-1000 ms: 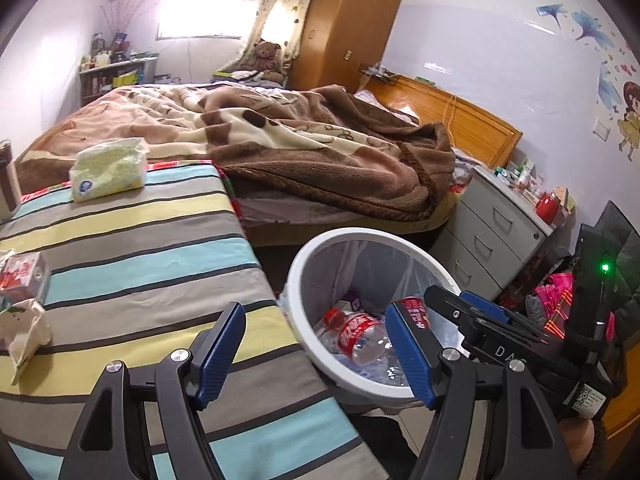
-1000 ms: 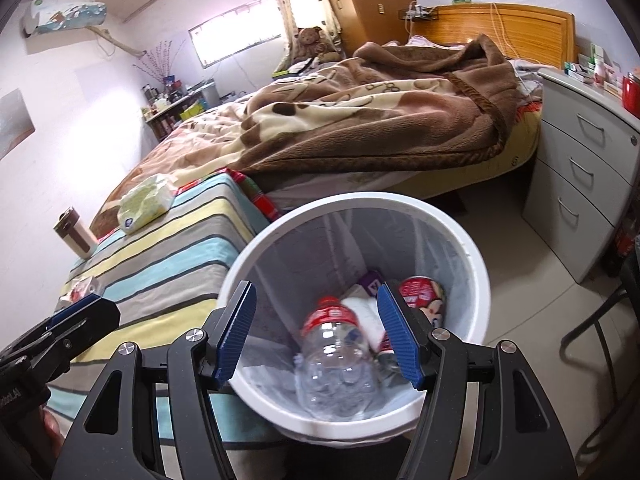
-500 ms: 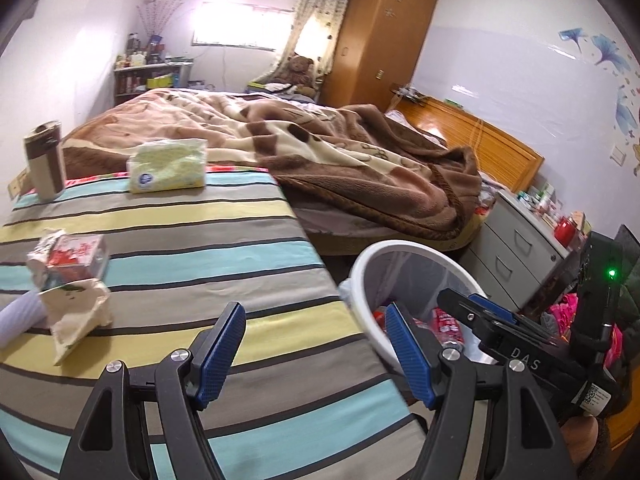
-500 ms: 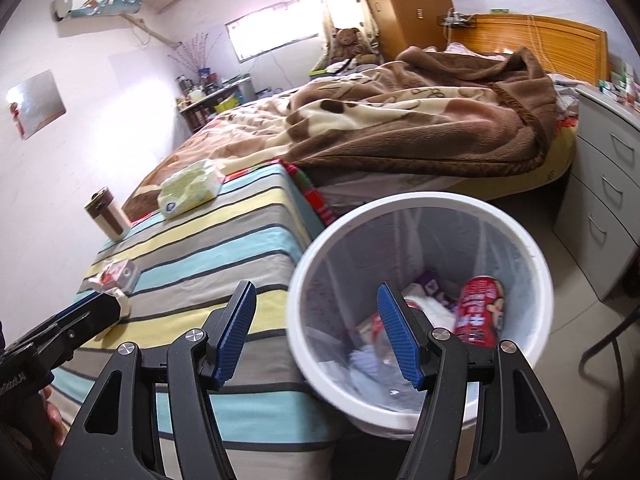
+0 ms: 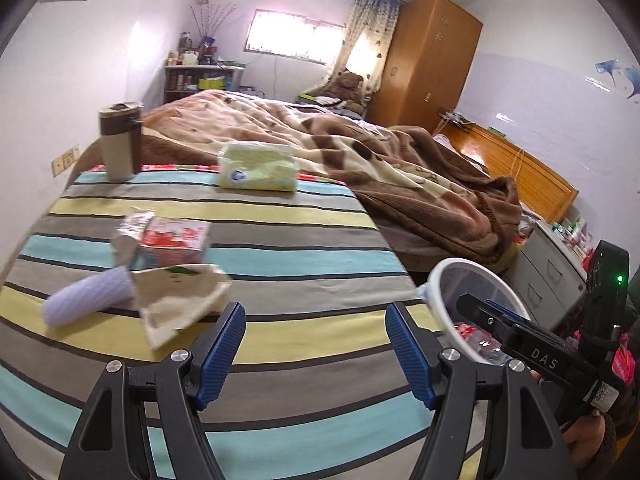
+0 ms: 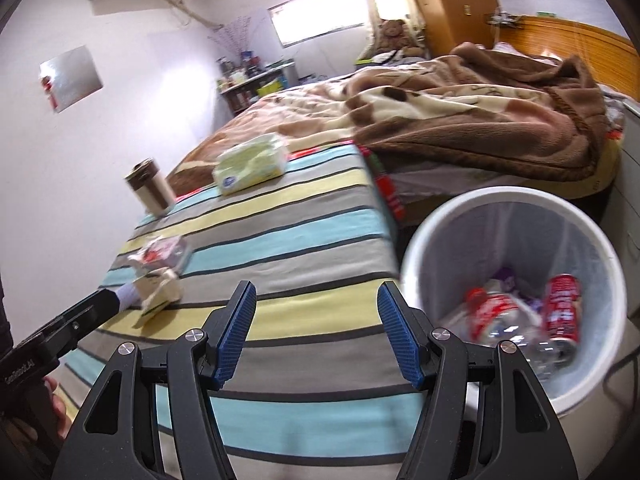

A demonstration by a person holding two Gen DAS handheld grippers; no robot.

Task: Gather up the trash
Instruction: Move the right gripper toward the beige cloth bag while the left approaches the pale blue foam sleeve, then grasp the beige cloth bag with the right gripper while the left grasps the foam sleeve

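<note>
Judging from how things lie, the collecting is partly done: the bin (image 6: 516, 224) beside the desk (image 5: 280, 248) already holds a clear bottle (image 6: 508, 324) with a red label, a red can (image 6: 562, 306) and some purplish scraps. What is left sits in a cluster on the desk's striped cloth, toward its left side: a crumpled paper wrapper (image 5: 180, 300), a pale ribbed tube (image 5: 86, 300) just beside it, and a red-and-white carton (image 5: 172, 240) touching them from behind. A tissue pack (image 5: 258, 166) and a tumbler (image 5: 120, 140) stand farther back, near the bed (image 5: 360, 152); these look like keepers rather than trash, though that is only a guess. The left gripper (image 5: 316, 344) hangs over the desk with its jaws wide and nothing between them, the wrapper near its left finger. The right gripper (image 6: 318, 328) is likewise wide and empty, between desk and bin. The wrapper seems the likeliest next pick, so roughly three pieces remain to be carried across to the bin.
</note>
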